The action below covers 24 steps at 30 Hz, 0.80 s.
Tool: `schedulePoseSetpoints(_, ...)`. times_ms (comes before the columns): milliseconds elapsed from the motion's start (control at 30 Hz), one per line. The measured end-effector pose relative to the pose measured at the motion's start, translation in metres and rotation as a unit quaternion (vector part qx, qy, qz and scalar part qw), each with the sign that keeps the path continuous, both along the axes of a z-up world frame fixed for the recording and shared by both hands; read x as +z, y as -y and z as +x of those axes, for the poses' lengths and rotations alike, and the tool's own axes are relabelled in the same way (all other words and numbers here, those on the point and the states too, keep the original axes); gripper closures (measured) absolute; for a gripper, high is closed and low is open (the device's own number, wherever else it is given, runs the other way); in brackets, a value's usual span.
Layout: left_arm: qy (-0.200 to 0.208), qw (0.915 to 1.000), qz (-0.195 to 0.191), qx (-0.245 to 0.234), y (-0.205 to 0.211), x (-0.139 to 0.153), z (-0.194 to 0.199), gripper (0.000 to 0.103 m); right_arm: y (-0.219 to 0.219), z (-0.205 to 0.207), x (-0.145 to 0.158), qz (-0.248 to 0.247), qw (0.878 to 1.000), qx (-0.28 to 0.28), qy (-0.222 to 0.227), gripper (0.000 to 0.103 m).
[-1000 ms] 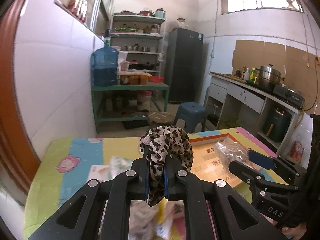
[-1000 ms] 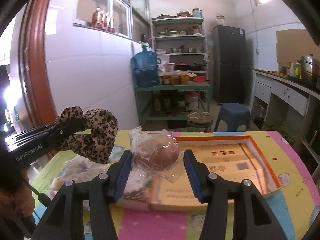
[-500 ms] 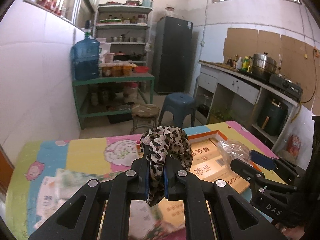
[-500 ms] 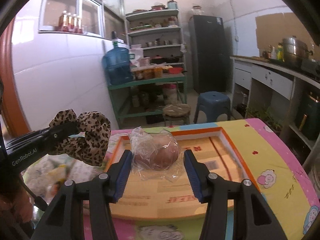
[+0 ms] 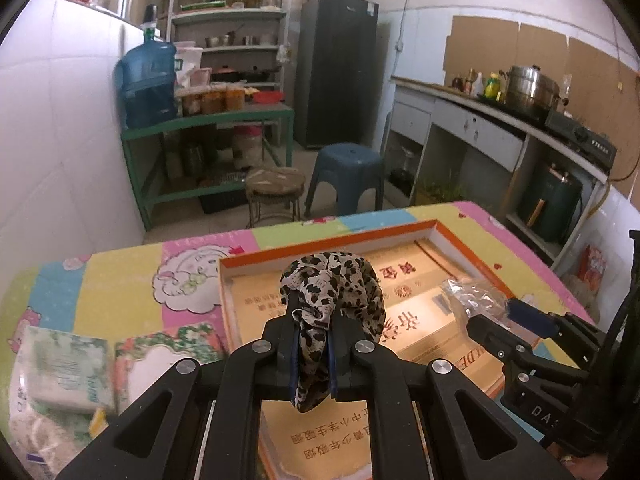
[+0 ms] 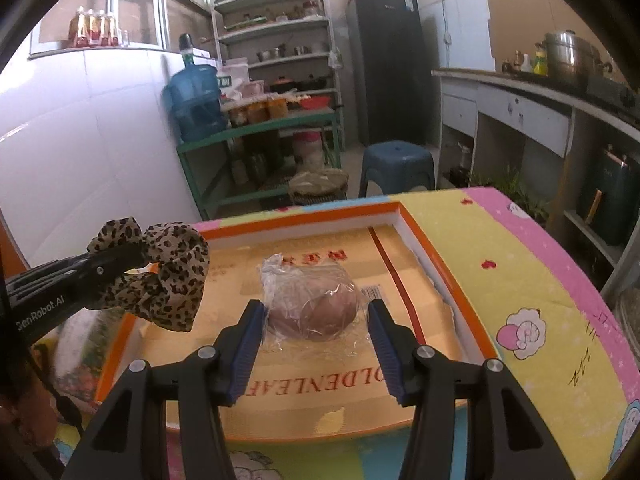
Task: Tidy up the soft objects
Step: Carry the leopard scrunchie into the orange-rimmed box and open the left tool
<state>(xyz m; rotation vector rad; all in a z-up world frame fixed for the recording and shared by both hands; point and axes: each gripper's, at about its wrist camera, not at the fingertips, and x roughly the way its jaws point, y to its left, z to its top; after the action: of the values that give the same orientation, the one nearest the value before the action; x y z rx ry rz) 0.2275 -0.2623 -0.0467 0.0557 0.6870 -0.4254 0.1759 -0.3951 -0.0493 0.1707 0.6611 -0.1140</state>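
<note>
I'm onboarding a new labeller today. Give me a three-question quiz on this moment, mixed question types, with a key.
1. True or false: the left gripper is shut on the leopard-print scrunchie.
2. Multiple choice: the plastic-wrapped bun is
A) clamped tight by the right gripper
B) lying in the orange-rimmed box lid between open jaws
C) on the blue stool
3. Fill in: in the left wrist view, the tissue packs lie on the table to the ____ of the lid.

Key: 1 true; 2 B; 3 left.
</note>
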Motion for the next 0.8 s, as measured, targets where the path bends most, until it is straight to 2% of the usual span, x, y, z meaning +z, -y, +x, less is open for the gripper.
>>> schedulePoseSetpoints(267,-0.026,0.9996,0.01,-0.002,0.008,-0.022,0.007,0.093,0.012,0.006,-0.018,0.007,1.0,-0.005,-0.025,0.049)
schedulePoseSetpoints(667,-0.046,0.9988,0.015,0.0,0.015,-0.039,0.013,0.093,0.012,0.008,-0.026,0.005,0.999,-0.01,-0.038,0.048)
schedulePoseSetpoints(800,-0.064,0.9979,0.007,-0.006,0.016,-0.046,0.017,0.09,0.01,0.007,-0.026,-0.003,0.999,-0.011,-0.037,0.048)
